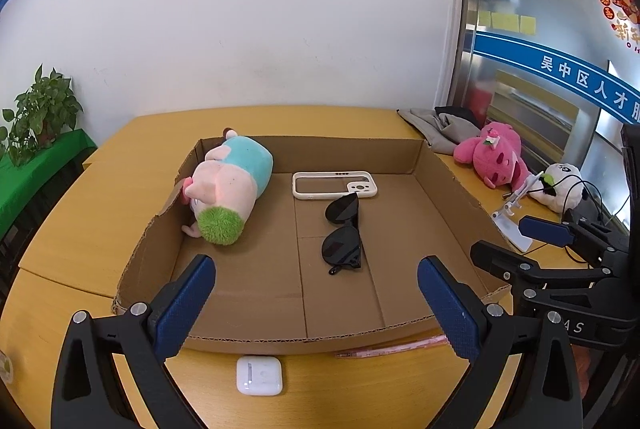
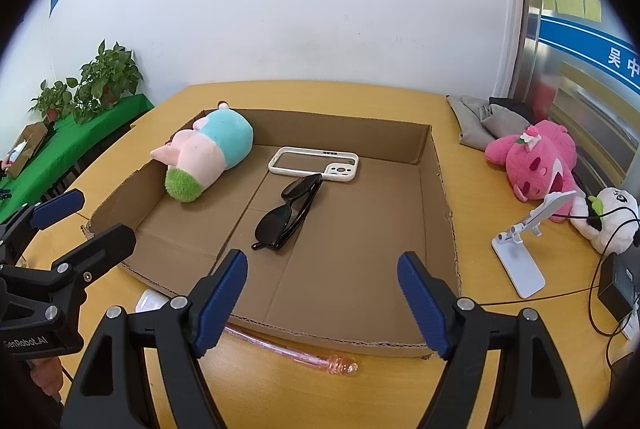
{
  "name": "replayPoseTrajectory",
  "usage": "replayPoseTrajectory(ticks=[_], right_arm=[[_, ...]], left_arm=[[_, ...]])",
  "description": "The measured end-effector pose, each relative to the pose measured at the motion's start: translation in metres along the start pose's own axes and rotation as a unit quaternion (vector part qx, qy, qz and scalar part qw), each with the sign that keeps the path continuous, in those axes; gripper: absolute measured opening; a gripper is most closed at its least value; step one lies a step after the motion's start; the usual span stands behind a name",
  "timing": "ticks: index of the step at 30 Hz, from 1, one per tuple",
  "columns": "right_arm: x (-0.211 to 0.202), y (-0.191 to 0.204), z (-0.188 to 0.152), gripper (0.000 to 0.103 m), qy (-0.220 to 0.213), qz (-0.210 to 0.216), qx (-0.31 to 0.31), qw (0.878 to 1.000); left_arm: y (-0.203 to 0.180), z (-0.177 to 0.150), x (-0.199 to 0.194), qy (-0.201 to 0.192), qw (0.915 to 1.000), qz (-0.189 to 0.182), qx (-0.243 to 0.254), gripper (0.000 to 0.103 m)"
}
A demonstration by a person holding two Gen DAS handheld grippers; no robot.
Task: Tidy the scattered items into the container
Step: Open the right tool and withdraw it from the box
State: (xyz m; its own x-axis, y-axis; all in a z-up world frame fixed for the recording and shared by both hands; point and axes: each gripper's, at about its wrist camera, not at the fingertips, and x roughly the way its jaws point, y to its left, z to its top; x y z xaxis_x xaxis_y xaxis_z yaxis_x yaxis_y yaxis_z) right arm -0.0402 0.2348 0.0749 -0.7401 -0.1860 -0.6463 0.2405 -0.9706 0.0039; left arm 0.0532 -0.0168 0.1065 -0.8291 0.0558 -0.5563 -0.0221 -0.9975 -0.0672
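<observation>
A shallow cardboard box (image 1: 448,165) (image 2: 436,165) lies on the yellow table. Inside it are a pink and teal plush toy (image 1: 228,181) (image 2: 204,153), a white phone case (image 1: 334,185) (image 2: 314,163) and black sunglasses (image 1: 344,233) (image 2: 290,211). A white earbuds case (image 1: 259,375) (image 2: 149,301) and a pink pen (image 1: 396,347) (image 2: 304,353) lie on the table in front of the box. My left gripper (image 1: 316,305) is open and empty above the box's near edge. My right gripper (image 2: 322,303) is open and empty, also at the near edge.
A pink plush bear (image 1: 494,155) (image 2: 536,157), a white panda plush (image 2: 612,221), a white phone stand (image 2: 520,245), grey cloth (image 2: 484,123) and black cables with an adapter (image 2: 618,283) sit right of the box. Potted plants (image 2: 96,81) stand on a green surface at left.
</observation>
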Motion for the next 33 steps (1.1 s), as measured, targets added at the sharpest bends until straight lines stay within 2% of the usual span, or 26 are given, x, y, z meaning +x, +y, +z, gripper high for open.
replayPoseTrajectory(ticks=[12,21,25,30,33], right_arm=[[0.009,-0.001,-0.008,0.077,0.011,0.001,-0.006,1.0],[0.014,-0.009,-0.019,0.077,0.027,0.005,-0.003,1.0],[0.015,-0.013,-0.032,0.077,0.038,0.042,-0.015,0.998],[0.032,-0.03,-0.07,0.078,0.1,0.126,-0.026,0.987],[0.041,-0.029,-0.081,0.078,0.116,0.124,-0.046,0.984]], left_arm=[[0.001,-0.012,0.008,0.016,0.9999,-0.003,-0.002,0.103],[0.006,-0.036,0.022,0.055,0.9983,-0.016,-0.011,0.103],[0.006,-0.051,0.03,0.086,0.9959,-0.025,-0.013,0.102],[0.01,-0.071,0.037,0.116,0.9925,-0.033,-0.018,0.103],[0.014,-0.08,0.043,0.136,0.9895,-0.036,-0.033,0.103]])
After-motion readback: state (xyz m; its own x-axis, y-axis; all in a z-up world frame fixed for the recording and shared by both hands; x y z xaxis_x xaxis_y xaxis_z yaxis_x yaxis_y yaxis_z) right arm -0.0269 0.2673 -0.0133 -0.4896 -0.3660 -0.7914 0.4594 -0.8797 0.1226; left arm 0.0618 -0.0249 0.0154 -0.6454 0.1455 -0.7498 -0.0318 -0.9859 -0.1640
